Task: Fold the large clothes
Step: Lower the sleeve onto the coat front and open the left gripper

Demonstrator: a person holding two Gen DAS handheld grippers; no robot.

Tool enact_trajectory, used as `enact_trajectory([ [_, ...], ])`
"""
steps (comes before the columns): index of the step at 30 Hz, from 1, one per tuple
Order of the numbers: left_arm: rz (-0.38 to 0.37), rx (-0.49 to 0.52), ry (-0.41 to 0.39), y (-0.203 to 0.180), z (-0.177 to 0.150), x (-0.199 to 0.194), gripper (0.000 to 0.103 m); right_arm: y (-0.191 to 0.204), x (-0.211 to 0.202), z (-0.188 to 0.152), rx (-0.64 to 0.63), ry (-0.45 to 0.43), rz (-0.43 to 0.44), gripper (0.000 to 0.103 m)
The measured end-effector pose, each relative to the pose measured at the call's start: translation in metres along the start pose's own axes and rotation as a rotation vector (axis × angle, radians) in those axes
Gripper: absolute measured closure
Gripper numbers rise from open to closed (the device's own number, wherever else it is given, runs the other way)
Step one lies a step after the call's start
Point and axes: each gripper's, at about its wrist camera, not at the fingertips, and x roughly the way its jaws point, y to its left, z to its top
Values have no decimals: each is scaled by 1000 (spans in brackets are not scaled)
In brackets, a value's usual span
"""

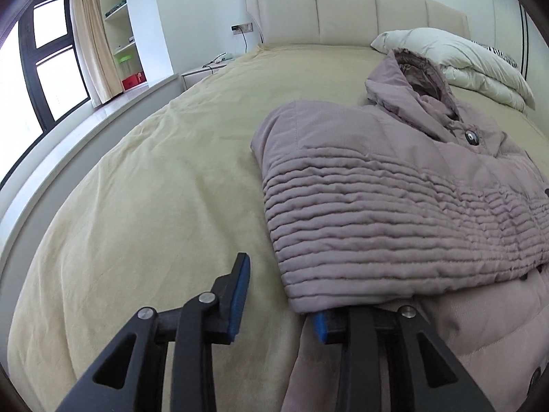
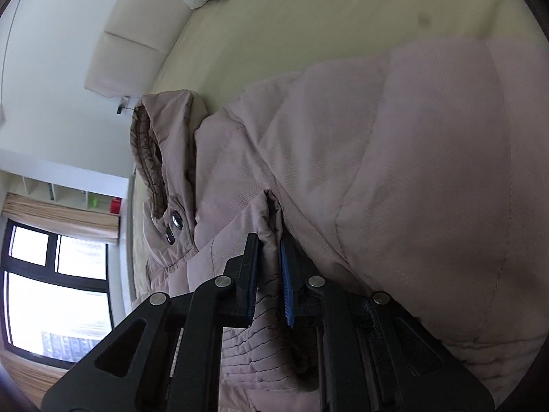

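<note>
**Padded coat on bed, one fold pinched by the right gripper**

Nearest in the left wrist view, the left gripper (image 1: 279, 295) is seen with its jaws spread wide apart and nothing held between them. Its left finger stands clear above the beige bedspread (image 1: 144, 206), while its right finger is tucked under the lower edge of a folded-over part of the mauve padded coat (image 1: 394, 206), so that only a strip of blue pad is visible there.

In the right wrist view, the right gripper (image 2: 269, 250) is closed on a ridge of the coat's (image 2: 394, 171) fabric, which is pinched between the two blue-padded fingers and rises just beyond their tips. The view is rolled sideways.

The coat is laid on the right half of the bed, on the bedspread, with a finely quilted panel folded across its front. Beyond this panel, metal snap buttons (image 2: 173, 226) are seen at the collar, and the hood (image 1: 411, 75) is spread toward the head of the bed.

Farther off, a folded white duvet (image 1: 463, 61) is placed just behind the hood. Behind it, the cream upholstered headboard (image 1: 343, 13) is set against the wall. At the far left, a bedside table (image 1: 202, 72), open shelves (image 1: 120, 27), a beige curtain (image 1: 91, 34) and a dark-framed window (image 1: 44, 55) are visible.
</note>
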Motion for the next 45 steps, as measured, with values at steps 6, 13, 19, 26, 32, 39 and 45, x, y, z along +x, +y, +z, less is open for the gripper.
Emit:
enact_trajectory([
  [6, 0, 24, 35, 20, -19, -33, 47, 13, 10, 0, -109, -9, -27, 91],
  [13, -37, -34, -104, 33, 23, -58, 47, 41, -26, -2, -180, -45, -69, 89],
  [19, -49, 73, -57, 2, 72, 11, 60, 65, -94, -15, -291, -195, -158, 45],
  [26, -5, 178, 15, -16, 65, 66, 60, 100, -63, -54, -475, -70, -72, 45],
  [32, -122, 41, 45, 16, 87, 54, 65, 79, -17, -61, -470, -25, -131, 52],
  [39, -144, 44, 104, 11, 118, 85, 68, 74, -21, -56, -460, -15, -131, 52],
  [45, -139, 44, 141, 7, 116, 108, 66, 76, -14, -55, -500, -14, -139, 52],
])
